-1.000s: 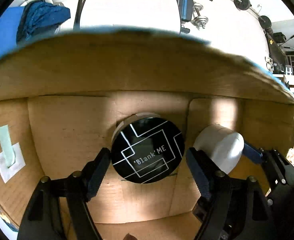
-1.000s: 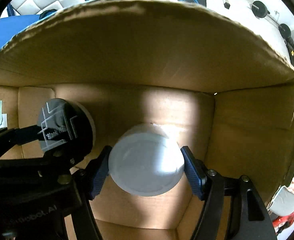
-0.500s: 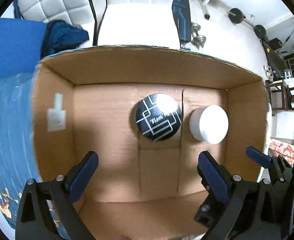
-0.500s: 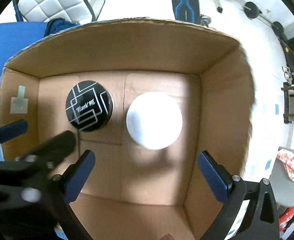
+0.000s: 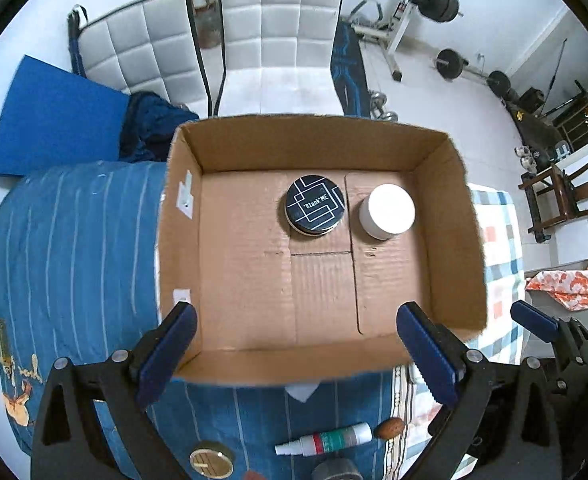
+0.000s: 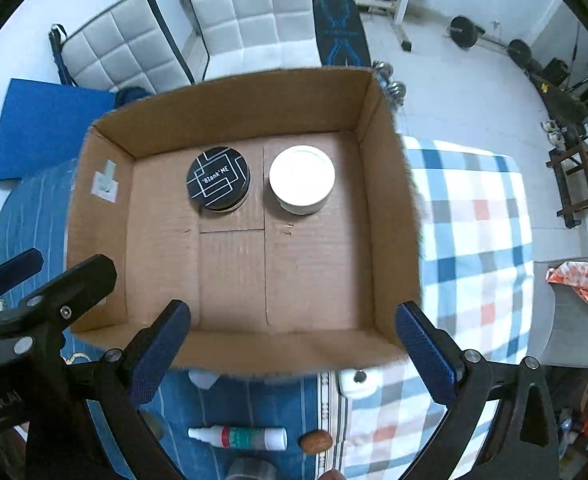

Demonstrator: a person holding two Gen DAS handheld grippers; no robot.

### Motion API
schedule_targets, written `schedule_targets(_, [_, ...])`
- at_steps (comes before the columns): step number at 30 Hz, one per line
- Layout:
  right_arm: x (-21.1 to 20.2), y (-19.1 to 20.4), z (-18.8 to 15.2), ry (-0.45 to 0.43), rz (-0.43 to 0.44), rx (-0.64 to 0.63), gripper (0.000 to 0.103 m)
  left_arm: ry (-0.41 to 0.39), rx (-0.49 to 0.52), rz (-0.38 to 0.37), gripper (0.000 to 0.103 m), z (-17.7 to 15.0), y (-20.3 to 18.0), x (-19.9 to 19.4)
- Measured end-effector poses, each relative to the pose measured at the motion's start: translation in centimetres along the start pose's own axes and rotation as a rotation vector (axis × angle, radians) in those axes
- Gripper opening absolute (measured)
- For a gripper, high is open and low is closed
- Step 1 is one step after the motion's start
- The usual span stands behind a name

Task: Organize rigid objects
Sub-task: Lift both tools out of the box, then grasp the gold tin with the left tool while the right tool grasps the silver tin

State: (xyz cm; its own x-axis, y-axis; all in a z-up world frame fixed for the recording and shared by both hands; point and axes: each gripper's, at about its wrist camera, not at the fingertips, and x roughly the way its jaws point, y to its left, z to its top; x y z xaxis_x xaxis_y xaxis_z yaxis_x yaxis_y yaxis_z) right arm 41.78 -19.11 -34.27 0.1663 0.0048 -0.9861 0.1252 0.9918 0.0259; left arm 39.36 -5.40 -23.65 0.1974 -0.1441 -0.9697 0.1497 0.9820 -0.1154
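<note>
Left gripper (image 5: 292, 350) and right gripper (image 6: 294, 346), jaws wide and empty, above cardboard box (image 5: 445, 216) containing black-lidded tin (image 5: 315, 205) beside white jar (image 5: 387, 211).

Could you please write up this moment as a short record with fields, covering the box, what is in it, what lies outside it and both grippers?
container: open cardboard box on a bed
inside: black tin and white jar, upright, side by side near the far wall
outside, near side: small bottle, brown nut-like thing, gold round lid
left gripper: jaws wide open, empty, above the box's near edge
right gripper: jaws wide open, empty, above the box's near edge
</note>
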Motion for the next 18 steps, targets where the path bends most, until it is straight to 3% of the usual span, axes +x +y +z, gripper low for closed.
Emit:
schedule_targets(10, [-7.7, -0.9, -6.0, -0.111, 0.008, -0.013, 0.103, -0.143, 0.028, 0.025, 0.103, -5.1, -1.9, -7.3])
schedule_targets(18, [-11.7, -1.6, -9.5, -0.158, 0.027, -0.026, 0.103, -0.188, 0.014, 0.021, 0.103, -8.4, -2.5, -10.6])
